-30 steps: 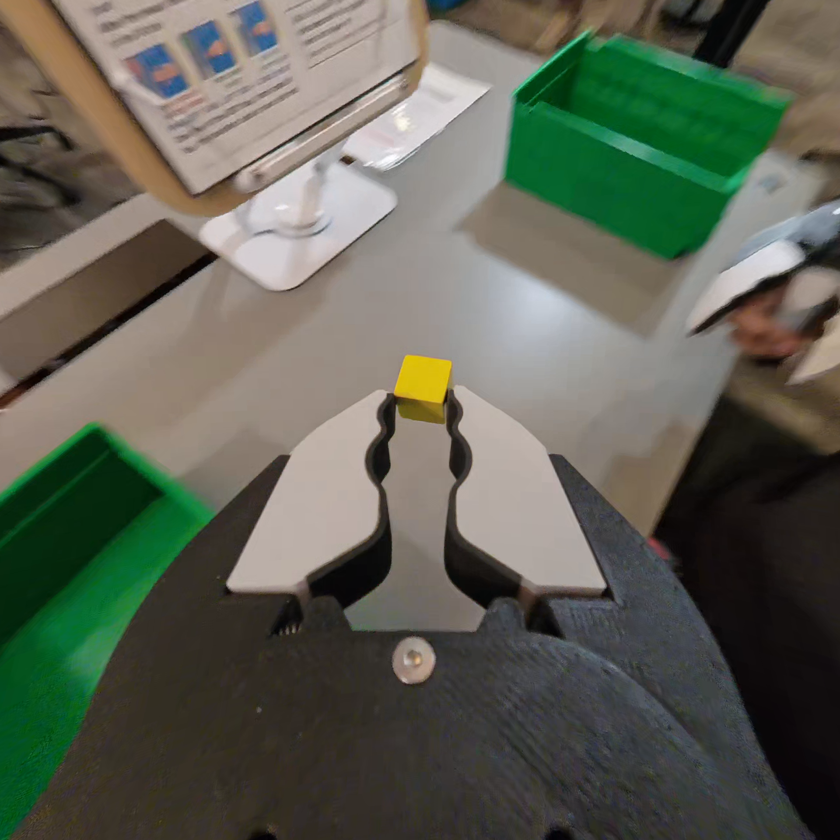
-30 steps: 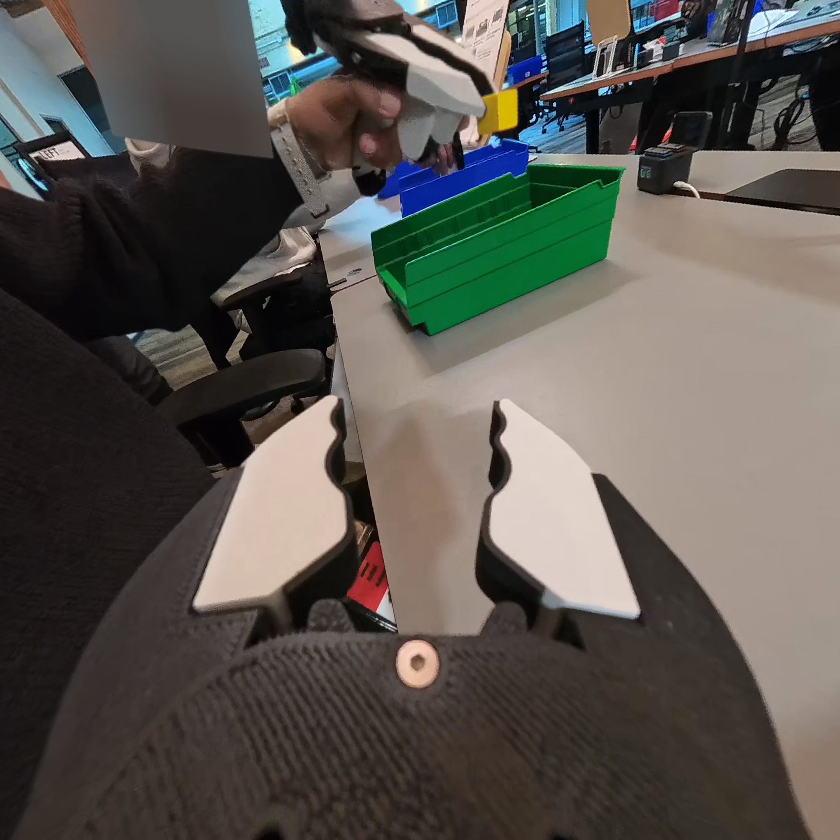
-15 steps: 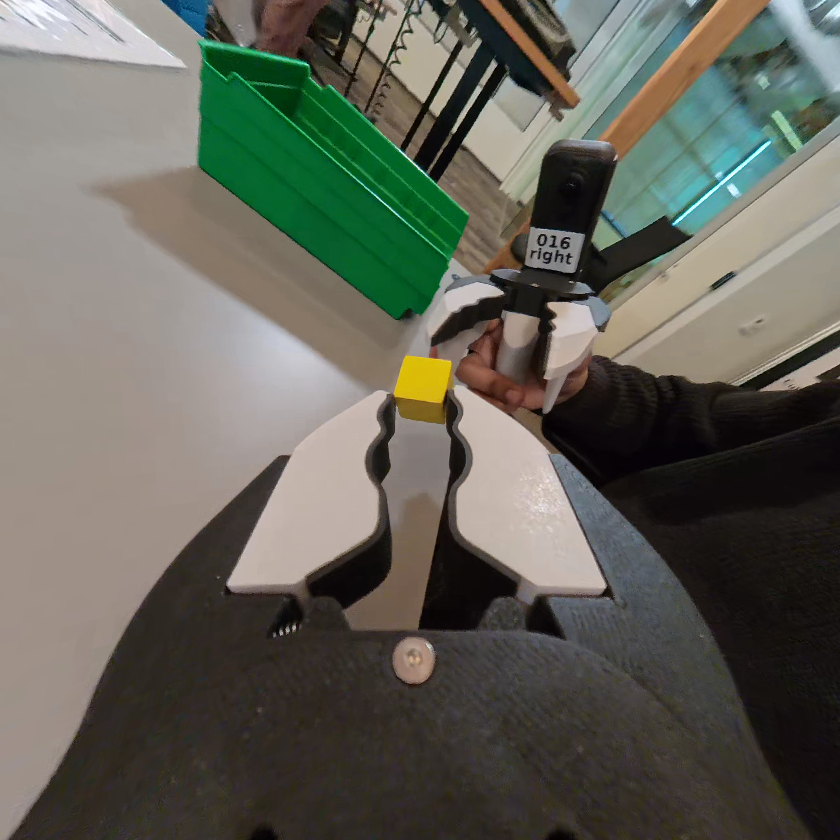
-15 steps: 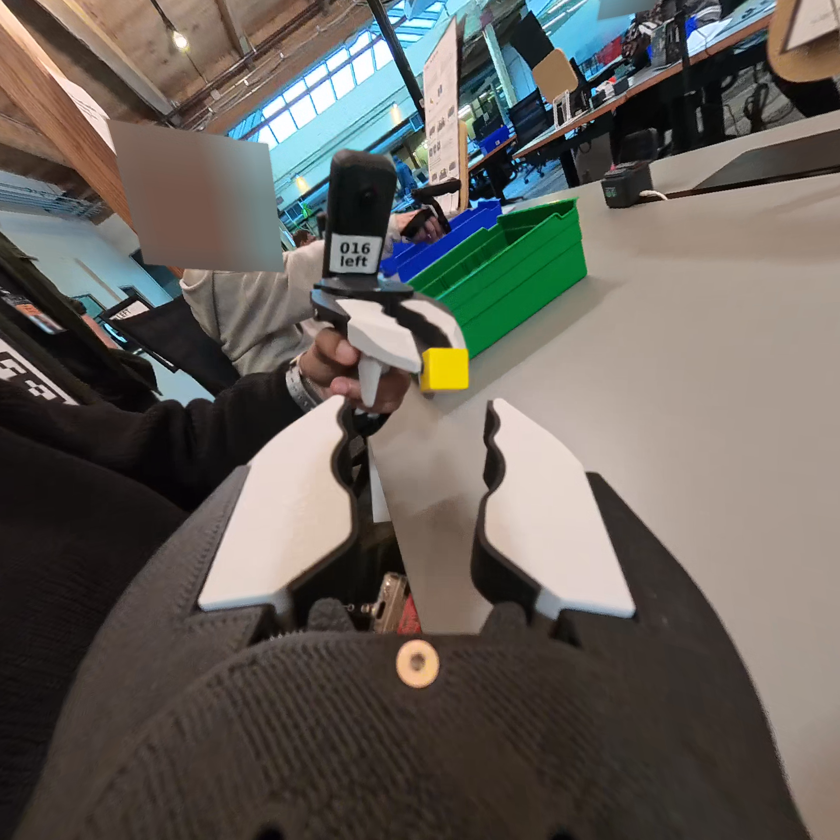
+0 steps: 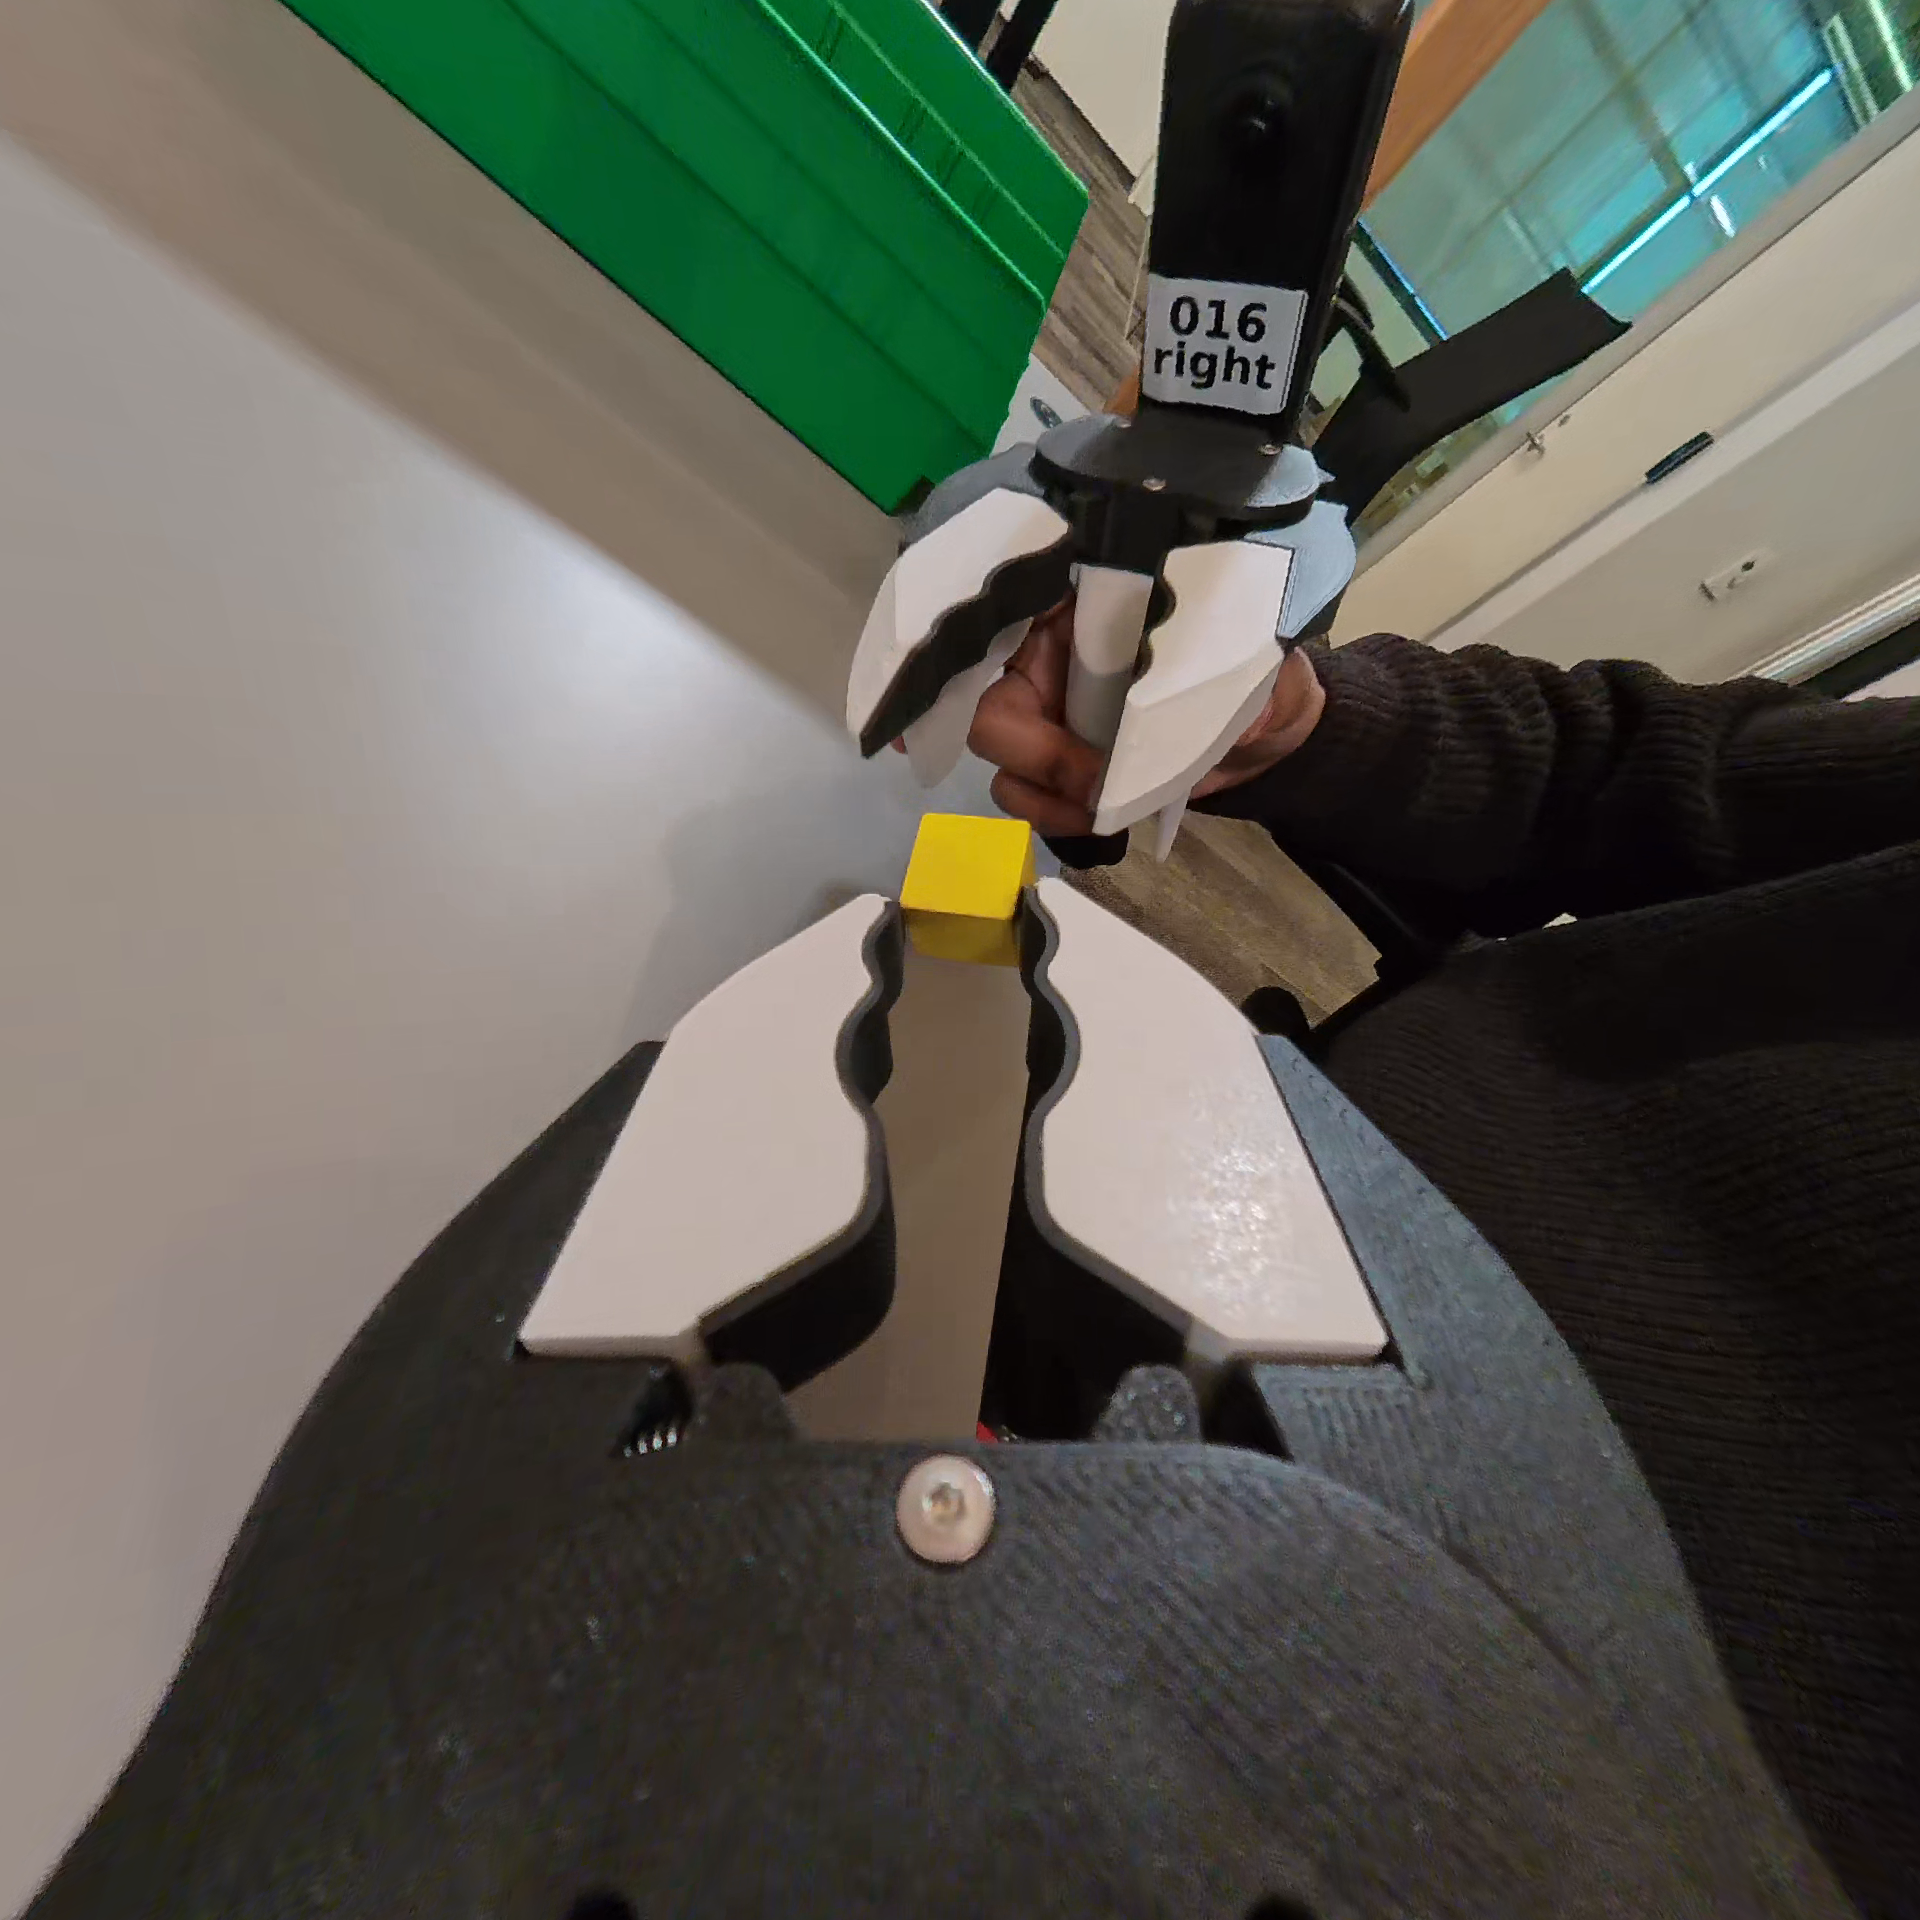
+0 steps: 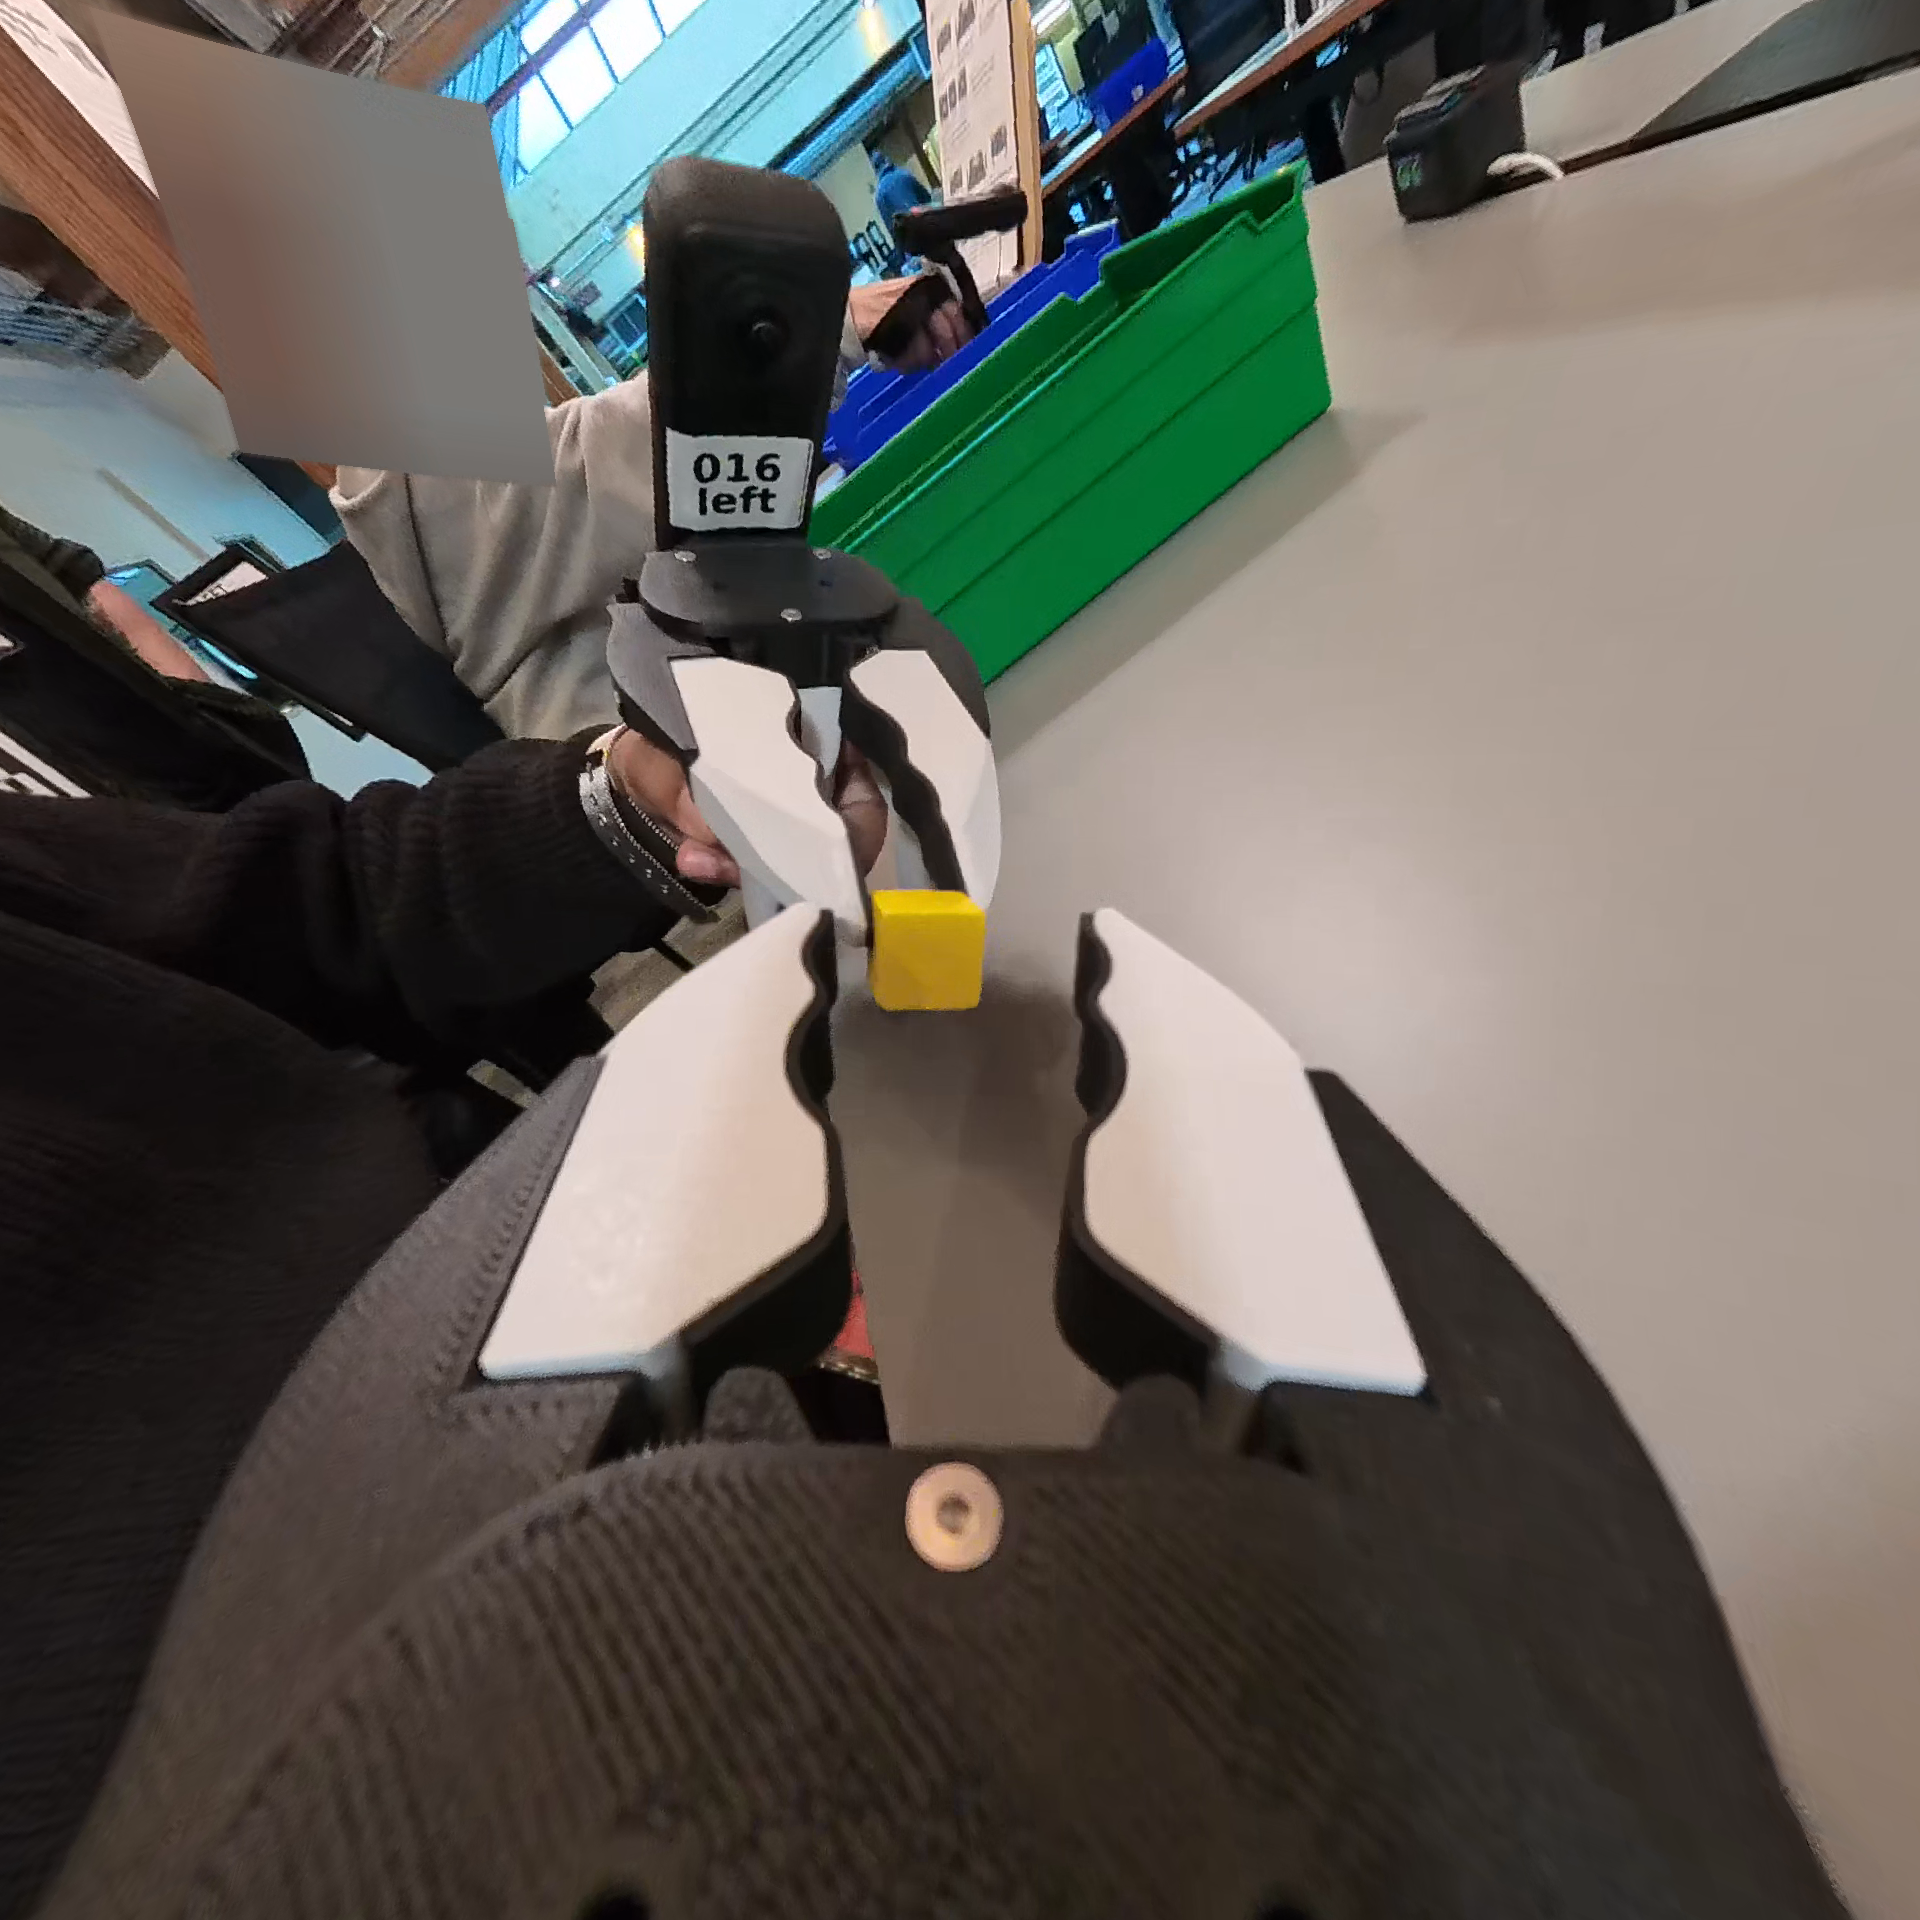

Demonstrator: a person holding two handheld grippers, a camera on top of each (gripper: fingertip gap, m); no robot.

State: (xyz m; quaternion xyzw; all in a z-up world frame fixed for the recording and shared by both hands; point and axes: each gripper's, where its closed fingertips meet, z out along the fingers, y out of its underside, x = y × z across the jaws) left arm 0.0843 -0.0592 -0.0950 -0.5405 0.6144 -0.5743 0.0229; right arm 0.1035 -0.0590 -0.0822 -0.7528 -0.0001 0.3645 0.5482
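My left gripper (image 5: 961,914) is shut on a small yellow cube (image 5: 966,883), pinched at its fingertips above the grey table edge. My right gripper (image 5: 1029,779) faces it in the left wrist view, open, its tips just above and beyond the cube. In the right wrist view my right gripper (image 6: 951,935) is open and empty. The yellow cube (image 6: 925,951) sits just in front of its fingertips, nearer the left finger, held by the left gripper (image 6: 914,899) pointing toward me. The cube is not between the right fingers' pads.
A green bin (image 5: 727,208) stands on the grey table (image 5: 260,727) beyond the grippers; another green bin (image 6: 1122,436) shows in the right wrist view, with blue bins (image 6: 935,353) behind it. A small black device (image 6: 1455,145) sits far back. A person's dark sleeves flank the table edge.
Both grippers have moved toward each other; the left one swung round with the cube to face the right one. The gap between them has closed to almost nothing. The right gripper stays open.
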